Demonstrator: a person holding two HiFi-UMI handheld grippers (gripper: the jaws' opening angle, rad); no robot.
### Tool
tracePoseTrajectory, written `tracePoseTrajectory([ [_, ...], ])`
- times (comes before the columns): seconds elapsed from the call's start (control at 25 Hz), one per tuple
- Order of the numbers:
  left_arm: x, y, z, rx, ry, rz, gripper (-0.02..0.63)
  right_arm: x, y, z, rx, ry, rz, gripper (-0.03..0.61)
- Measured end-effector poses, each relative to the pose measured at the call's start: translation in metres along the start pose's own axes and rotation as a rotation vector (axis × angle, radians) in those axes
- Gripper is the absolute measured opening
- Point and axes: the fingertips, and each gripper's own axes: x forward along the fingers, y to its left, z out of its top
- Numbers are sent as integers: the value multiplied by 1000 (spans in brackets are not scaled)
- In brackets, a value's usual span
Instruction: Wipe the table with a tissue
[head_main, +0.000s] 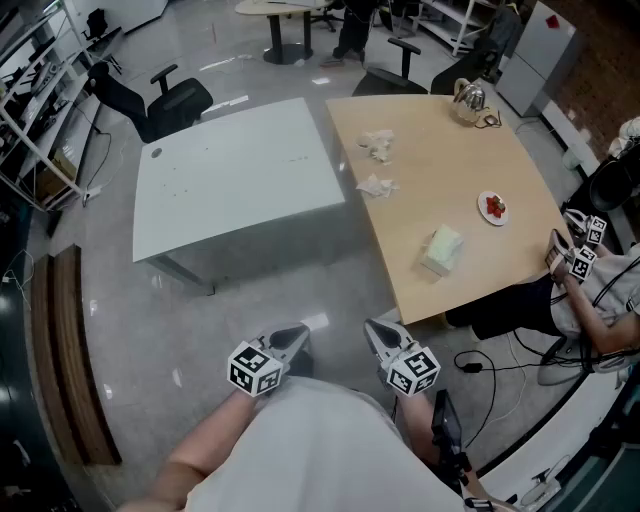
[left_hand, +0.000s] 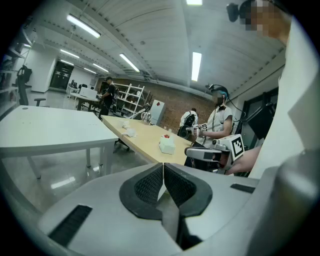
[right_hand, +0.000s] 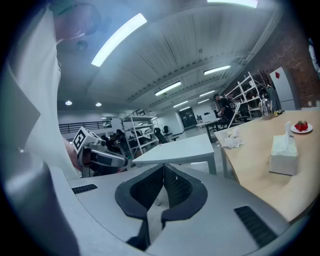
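Note:
A wooden table (head_main: 455, 170) stands at the right of the head view. On it are a white tissue box (head_main: 441, 249) and two crumpled tissues (head_main: 377, 145) (head_main: 376, 185). My left gripper (head_main: 298, 332) and right gripper (head_main: 372, 328) are held close to my body over the floor, short of the table's near corner. Both are shut with nothing between the pads. In the left gripper view the jaws (left_hand: 163, 170) meet, with the tissue box (left_hand: 166, 145) far ahead. The right gripper view shows its jaws (right_hand: 163, 172) closed and the tissue box (right_hand: 283, 155) off to the right.
A white table (head_main: 240, 170) stands left of the wooden one, with a narrow gap between. A plate of strawberries (head_main: 492, 207) and a kettle (head_main: 469, 97) sit on the wooden table. Another person (head_main: 590, 290) sits at its right edge. Office chairs (head_main: 165, 100) stand behind.

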Motion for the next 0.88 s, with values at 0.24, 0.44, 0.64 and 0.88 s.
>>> tracePoseTrajectory([
  [0.24,24,52,43,30,-9,-11,12,50,-37,32,-20,-22,-18,17],
  [0.44,39,80,71,41,-9,-45,12,77,-61,51,-3,-17,-75,18],
  [0.64,56,109,94,72,2,-91,12,109,-75,70,1,-21,-115,18],
  [0.88,56,140,114,92,-16,-123,12,148,-83,91,-19,-26,-147,18],
])
